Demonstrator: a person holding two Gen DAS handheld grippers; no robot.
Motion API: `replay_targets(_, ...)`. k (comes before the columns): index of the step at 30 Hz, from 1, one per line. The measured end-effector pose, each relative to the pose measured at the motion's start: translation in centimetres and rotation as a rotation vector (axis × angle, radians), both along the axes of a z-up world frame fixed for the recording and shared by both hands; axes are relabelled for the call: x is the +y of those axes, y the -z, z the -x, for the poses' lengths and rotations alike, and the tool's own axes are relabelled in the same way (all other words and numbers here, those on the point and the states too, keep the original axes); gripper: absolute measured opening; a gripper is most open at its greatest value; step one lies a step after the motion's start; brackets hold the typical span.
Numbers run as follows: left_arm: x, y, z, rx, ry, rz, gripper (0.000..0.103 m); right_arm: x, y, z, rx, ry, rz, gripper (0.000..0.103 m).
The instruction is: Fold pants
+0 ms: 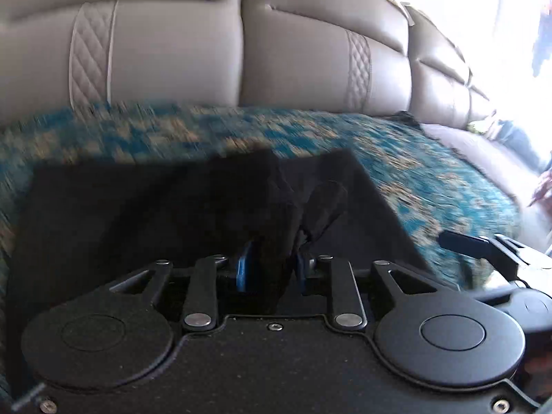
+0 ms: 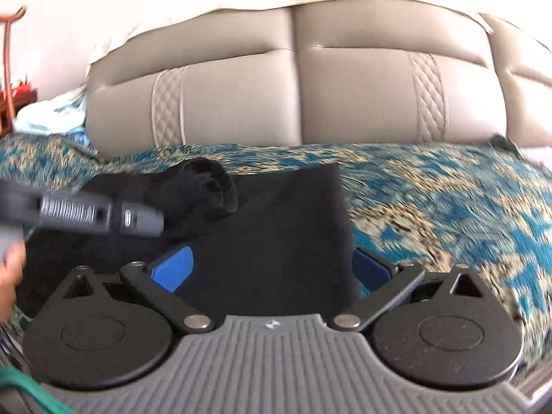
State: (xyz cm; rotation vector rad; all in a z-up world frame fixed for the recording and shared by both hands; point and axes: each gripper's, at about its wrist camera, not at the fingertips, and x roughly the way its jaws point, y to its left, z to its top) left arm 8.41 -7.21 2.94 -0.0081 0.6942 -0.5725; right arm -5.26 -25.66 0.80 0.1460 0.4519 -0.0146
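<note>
Black pants [image 1: 145, 214] lie flat on a teal and gold patterned cover [image 1: 414, 158] over the sofa seat. My left gripper [image 1: 272, 269] is shut on a bunched fold of the pants, held between its blue pads. In the right wrist view the pants [image 2: 276, 234] lie as a dark rectangle with a bunched lump [image 2: 210, 186] at the far left. My right gripper [image 2: 272, 269] is open, its blue pads [image 2: 172, 269] spread over the pants' near edge, holding nothing. The left gripper's body [image 2: 86, 214] crosses the left side of that view.
The grey leather sofa backrest [image 1: 172, 48] rises right behind the cover. Light blue and white cloth [image 2: 48, 114] lies at the far left of the sofa. A dark wooden stand [image 2: 10, 69] is at the left edge.
</note>
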Motion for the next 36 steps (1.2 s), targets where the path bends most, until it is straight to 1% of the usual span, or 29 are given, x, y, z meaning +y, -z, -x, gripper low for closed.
replay_targets(1,0.4,0.1,0.3,0.008,0.008,0.012,0.043,-0.3,0.1,0.3,-0.003,0.003,-0.013,0.103)
replay_targets(2,0.8,0.1,0.5,0.01,0.015,0.017,0.053,-0.5,0.2,0.5,-0.005,0.004,-0.024,0.103)
replay_targets(3,1.5,-0.2,0.7,0.007,0.019,0.025,0.056,-0.4,0.2,0.4,-0.005,0.002,-0.03,0.103)
replay_targets(5,3.0,-1.3,1.3,-0.009,0.018,0.056,0.066,-0.2,0.4,0.3,-0.009,-0.004,-0.041,0.103)
replay_targets(7,5.4,-2.4,1.6,-0.024,-0.006,0.11,0.073,0.3,0.6,0.2,-0.013,-0.014,-0.065,0.103)
replay_targets(8,6.7,-2.8,1.6,-0.034,-0.035,0.129,0.073,0.6,0.7,0.0,-0.015,-0.021,-0.077,0.103)
replay_targets(9,7.5,-3.1,1.6,-0.045,-0.065,0.129,0.073,1.0,0.9,-0.1,-0.016,-0.031,-0.086,0.103)
replay_targets(10,8.2,-3.2,1.4,-0.065,-0.109,0.109,0.07,1.5,1.0,-0.2,-0.015,-0.042,-0.094,0.103)
replay_targets(12,9.5,-3.0,1.2,-0.091,-0.196,0.036,0.059,2.4,1.4,-0.1,-0.02,-0.052,-0.117,0.103)
replay_targets(13,9.8,-2.6,1.0,-0.091,-0.22,0.005,0.047,2.9,1.6,-0.1,-0.023,-0.052,-0.14,0.103)
replay_targets(14,10.0,-2.2,0.9,-0.085,-0.238,-0.021,0.04,3.3,1.8,0.0,-0.024,-0.05,-0.162,0.103)
replay_targets(17,10.6,-0.6,0.8,-0.055,-0.278,-0.066,0.038,4.2,2.3,-0.2,-0.011,-0.038,-0.211,0.103)
replay_targets(19,10.7,0.4,0.8,-0.033,-0.285,-0.091,0.038,4.8,2.5,-0.5,-0.004,-0.04,-0.21,0.103)
replay_targets(21,10.0,1.6,1.1,-0.034,-0.284,-0.119,0.038,5.2,2.4,-0.9,-0.002,-0.041,-0.194,0.102)
replay_targets(24,9.3,2.3,1.2,-0.047,-0.29,-0.151,0.039,5.3,2.4,-1.8,0.008,-0.033,-0.217,0.095)
replay_targets(27,9.2,2.5,0.9,-0.032,-0.305,-0.129,0.041,5.1,2.6,-2.7,0.011,-0.008,-0.259,0.087)
replay_targets(29,9.3,2.5,0.8,-0.026,-0.307,-0.121,0.041,5.3,2.5,-3.2,0.007,0.017,-0.256,0.077)
replay_targets(30,9.4,2.6,0.8,-0.028,-0.306,-0.122,0.041,5.4,2.5,-3.5,0.006,0.035,-0.252,0.075)
replay_targets(31,9.4,2.6,0.9,-0.03,-0.305,-0.126,0.041,5.6,2.5,-3.6,0.0,0.054,-0.237,0.07)
replay_targets(32,9.3,2.6,1.0,-0.035,-0.303,-0.132,0.042,6.0,2.5,-3.8,-0.004,0.077,-0.202,0.066)
replay_targets(34,9.3,2.7,1.3,-0.046,-0.3,-0.142,0.042,7.3,2.6,-4.1,-0.014,0.11,-0.092,0.063)
replay_targets(36,9.2,2.7,1.5,-0.05,-0.305,-0.145,0.042,9.0,2.6,-4.2,-0.04,0.119,0.026,0.055)
